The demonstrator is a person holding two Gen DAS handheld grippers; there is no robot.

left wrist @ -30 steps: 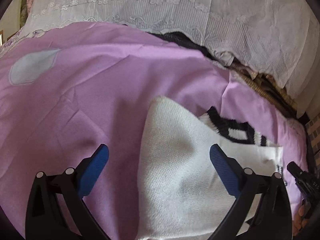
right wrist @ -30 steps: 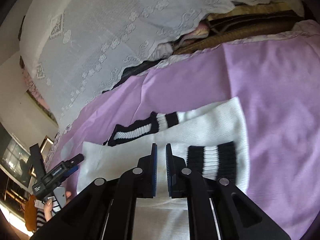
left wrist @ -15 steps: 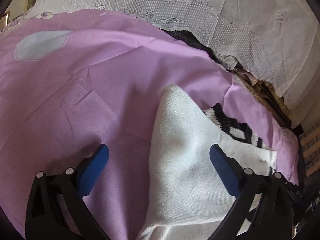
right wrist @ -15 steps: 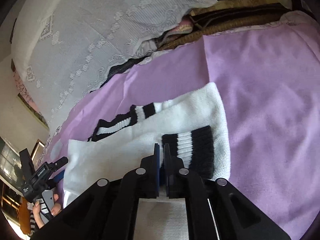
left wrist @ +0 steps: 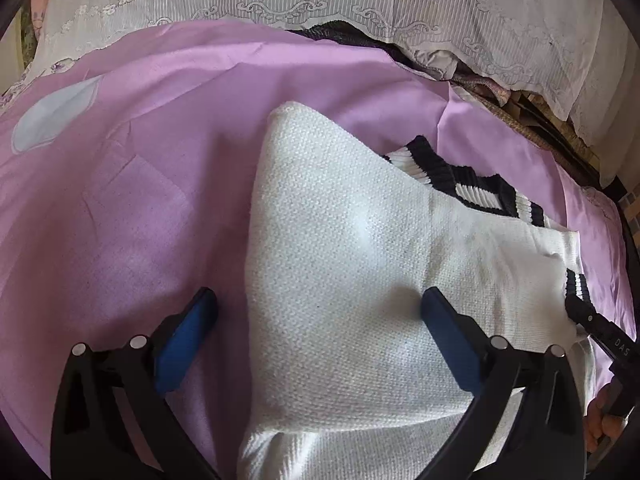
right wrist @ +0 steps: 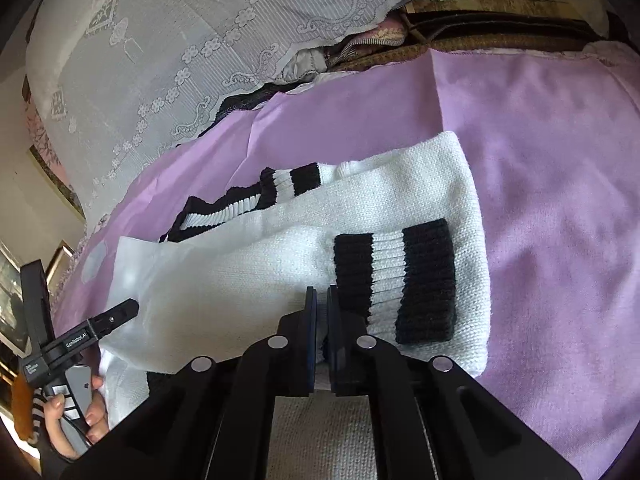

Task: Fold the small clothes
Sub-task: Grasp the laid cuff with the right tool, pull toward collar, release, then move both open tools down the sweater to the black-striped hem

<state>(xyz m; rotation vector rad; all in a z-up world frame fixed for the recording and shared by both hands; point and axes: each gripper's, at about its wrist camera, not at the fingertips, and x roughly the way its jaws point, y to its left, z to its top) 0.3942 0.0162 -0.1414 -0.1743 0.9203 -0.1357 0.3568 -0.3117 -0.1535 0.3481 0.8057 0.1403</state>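
- On the purple bedsheet (left wrist: 168,128) lies the white knit sweater (left wrist: 340,248), sleeve folded across.
- Right tongs (right wrist: 322,300) pinch its fabric, steering the fold.
- Left tongs (left wrist: 316,312) gape, straddling its edge.

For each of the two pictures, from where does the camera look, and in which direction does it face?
Left wrist: sits on the left gripper, facing down and forward over the white sweater on the purple sheet; its open jaws straddle the sweater's edge, and fingers of the person's other hand show at far right.
Right wrist: sits on the right gripper, facing down and forward; its jaws are shut on sweater fabric beside a striped cuff; the left hand shows at lower left.
Shared: sweater, sheet, lace cover.
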